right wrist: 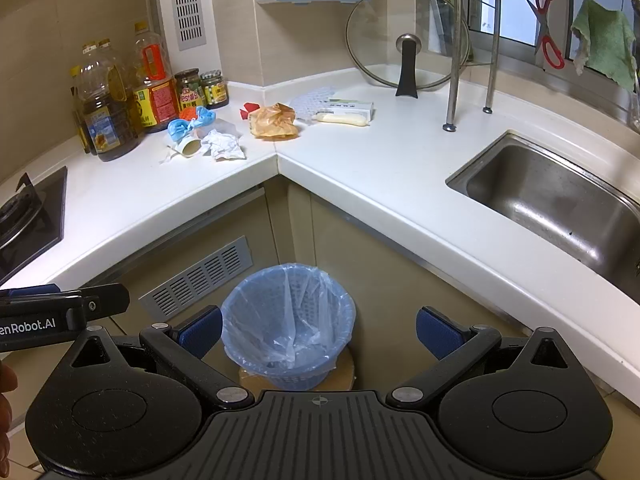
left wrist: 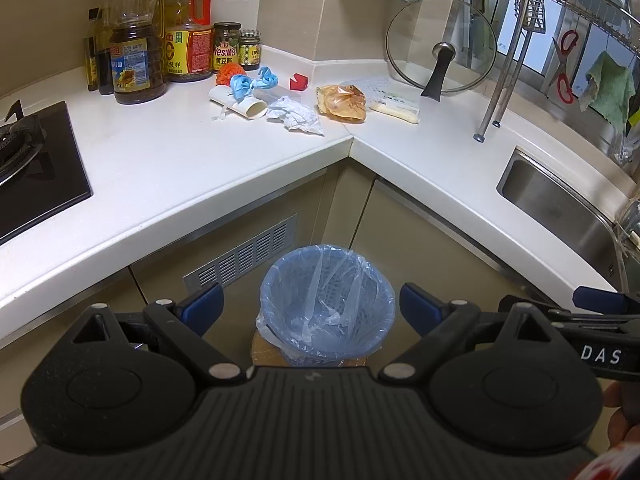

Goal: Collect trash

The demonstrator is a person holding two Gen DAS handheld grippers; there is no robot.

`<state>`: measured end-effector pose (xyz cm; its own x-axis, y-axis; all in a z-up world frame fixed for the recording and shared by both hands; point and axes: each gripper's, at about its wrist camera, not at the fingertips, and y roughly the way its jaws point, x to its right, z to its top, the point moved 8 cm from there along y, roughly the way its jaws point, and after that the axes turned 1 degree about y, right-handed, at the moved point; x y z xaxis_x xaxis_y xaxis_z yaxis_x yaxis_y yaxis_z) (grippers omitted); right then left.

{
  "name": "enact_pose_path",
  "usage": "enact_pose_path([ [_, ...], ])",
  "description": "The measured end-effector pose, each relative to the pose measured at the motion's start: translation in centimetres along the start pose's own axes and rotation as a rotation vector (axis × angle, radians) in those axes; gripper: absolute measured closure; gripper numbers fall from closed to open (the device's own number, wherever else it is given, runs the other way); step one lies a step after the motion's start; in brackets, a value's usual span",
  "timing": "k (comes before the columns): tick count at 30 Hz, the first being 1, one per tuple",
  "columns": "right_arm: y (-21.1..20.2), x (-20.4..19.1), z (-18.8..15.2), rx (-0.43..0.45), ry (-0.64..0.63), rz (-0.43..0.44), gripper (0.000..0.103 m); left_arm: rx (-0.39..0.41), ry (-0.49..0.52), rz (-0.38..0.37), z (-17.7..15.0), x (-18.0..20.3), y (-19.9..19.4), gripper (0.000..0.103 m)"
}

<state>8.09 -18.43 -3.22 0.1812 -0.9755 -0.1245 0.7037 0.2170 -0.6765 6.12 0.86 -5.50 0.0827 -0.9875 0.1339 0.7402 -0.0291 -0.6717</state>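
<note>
Trash lies in the corner of the white counter: a crumpled white tissue (left wrist: 296, 115) (right wrist: 224, 145), a paper cup on its side (left wrist: 240, 103) (right wrist: 189, 146), a blue mask (left wrist: 250, 82) (right wrist: 190, 123), an orange-brown plastic bag (left wrist: 342, 102) (right wrist: 274, 121), a small red scrap (left wrist: 298, 81) (right wrist: 249, 107) and an orange scrubber (left wrist: 228, 73). On the floor below stands a blue basket bin with a clear liner (left wrist: 326, 306) (right wrist: 288, 322). My left gripper (left wrist: 310, 308) and right gripper (right wrist: 318, 330) both hover open above the bin, empty, side by side.
Oil bottles and jars (left wrist: 160, 44) (right wrist: 132, 100) line the back wall. A black hob (left wrist: 36, 168) sits at left, a steel sink (right wrist: 560, 200) at right. A glass lid (left wrist: 440, 46) leans on the wall beside a dish rack leg (right wrist: 452, 100). A white packet (right wrist: 346, 114) lies near the bag.
</note>
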Motion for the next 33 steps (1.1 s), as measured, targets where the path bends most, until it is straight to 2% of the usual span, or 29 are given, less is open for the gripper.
enact_pose_path([
  [33,-0.07,-0.07,-0.16,0.0,0.001,0.001,0.001,-0.003,-0.005,-0.002,-0.51,0.29,-0.01,0.009],
])
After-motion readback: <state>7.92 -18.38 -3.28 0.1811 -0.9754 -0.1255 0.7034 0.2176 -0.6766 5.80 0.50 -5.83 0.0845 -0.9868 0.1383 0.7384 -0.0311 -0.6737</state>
